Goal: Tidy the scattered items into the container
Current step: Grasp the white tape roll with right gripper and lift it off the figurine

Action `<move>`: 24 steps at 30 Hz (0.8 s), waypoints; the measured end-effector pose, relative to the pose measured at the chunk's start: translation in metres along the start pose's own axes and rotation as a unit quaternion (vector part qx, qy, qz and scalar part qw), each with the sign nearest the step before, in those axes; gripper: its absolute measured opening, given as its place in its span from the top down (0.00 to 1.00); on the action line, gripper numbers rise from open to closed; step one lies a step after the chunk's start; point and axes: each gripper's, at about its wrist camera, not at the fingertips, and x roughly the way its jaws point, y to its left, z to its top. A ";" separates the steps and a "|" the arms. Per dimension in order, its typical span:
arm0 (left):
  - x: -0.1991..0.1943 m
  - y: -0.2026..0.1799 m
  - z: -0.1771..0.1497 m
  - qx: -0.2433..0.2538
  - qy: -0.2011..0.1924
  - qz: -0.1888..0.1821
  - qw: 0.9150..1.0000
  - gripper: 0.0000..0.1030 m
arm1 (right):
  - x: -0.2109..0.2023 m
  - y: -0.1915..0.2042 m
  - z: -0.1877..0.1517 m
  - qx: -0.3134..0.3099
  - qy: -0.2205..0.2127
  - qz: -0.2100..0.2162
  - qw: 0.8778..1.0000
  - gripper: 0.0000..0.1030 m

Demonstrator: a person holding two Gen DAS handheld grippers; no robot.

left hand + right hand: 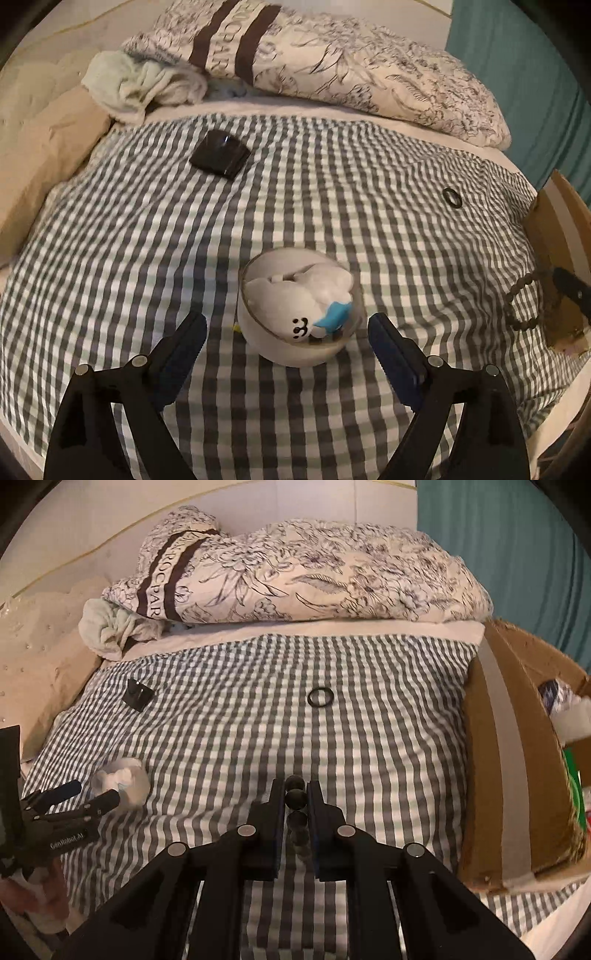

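left gripper (286,332) spread wide, one finger on either side of the white capsule toy (297,310) without touching it — the capsule sits on the gingham cover (332,184), a small white figure with a blue piece visible inside its clear dome. right gripper (296,794) closed on a string of dark beads (296,798); beads are stacked between the fingers, and in the left wrist view the rest of the strand (522,302) loops down just beside the cardboard box (561,236). box stands at the right edge of the cover, open, with mixed items inside that are too blurred to name. black flat case (219,154) lies on the cover at far left, near the rumpled pale green cloth (122,83). black ring (320,697) lies flat mid-cover, well apart from case and capsule. floral duvet (314,572) is bunched behind.
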 end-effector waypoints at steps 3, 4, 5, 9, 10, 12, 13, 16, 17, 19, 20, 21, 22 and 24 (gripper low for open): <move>0.003 0.001 -0.001 -0.004 0.000 -0.001 1.000 0.11 | 0.005 -0.001 -0.008 0.009 0.012 0.005 1.000 0.89; 0.004 0.000 -0.002 -0.001 -0.002 0.002 1.000 0.11 | 0.008 0.000 -0.010 0.009 0.019 0.011 1.000 0.89; 0.007 0.000 -0.001 0.004 -0.004 0.007 1.000 0.10 | 0.011 0.002 -0.011 0.009 0.024 0.017 1.000 0.89; 0.014 0.003 0.002 0.002 -0.001 -0.009 1.000 0.09 | 0.023 0.015 -0.012 0.017 0.037 0.049 0.998 0.88; 0.015 0.005 0.001 0.001 -0.002 -0.013 1.000 0.08 | 0.027 0.018 -0.011 0.019 0.042 0.058 0.997 0.88; 0.017 0.005 -0.003 0.006 0.000 -0.024 1.000 0.08 | 0.032 0.027 -0.010 0.017 0.045 0.070 0.996 0.88; 0.017 0.006 -0.005 0.010 0.000 -0.028 1.000 0.08 | 0.035 0.033 -0.008 0.013 0.043 0.078 0.996 0.88; 0.015 0.012 -0.010 0.015 -0.007 -0.041 0.999 0.08 | 0.041 0.051 -0.004 0.005 0.046 0.109 0.993 0.87; 0.019 0.015 -0.011 0.016 -0.001 -0.052 0.999 0.06 | 0.043 0.057 -0.003 0.004 0.047 0.118 0.992 0.84; 0.028 0.022 -0.013 0.011 0.018 -0.059 0.998 0.04 | 0.050 0.069 -0.001 0.006 0.055 0.149 0.987 0.84; 0.032 0.027 -0.014 0.006 0.025 -0.056 0.998 0.04 | 0.054 0.073 -0.002 0.010 0.061 0.156 0.986 0.84; 0.036 0.031 -0.016 0.003 0.030 -0.059 0.998 0.04 | 0.059 0.078 -0.001 0.012 0.068 0.160 0.985 0.84; 0.037 0.036 -0.017 -0.001 0.031 -0.065 0.997 0.04 | 0.064 0.083 -0.002 0.012 0.075 0.164 0.983 0.84; 0.036 0.043 -0.020 -0.003 0.027 -0.061 0.998 0.04 | 0.074 0.097 -0.003 0.003 0.089 0.176 0.980 0.84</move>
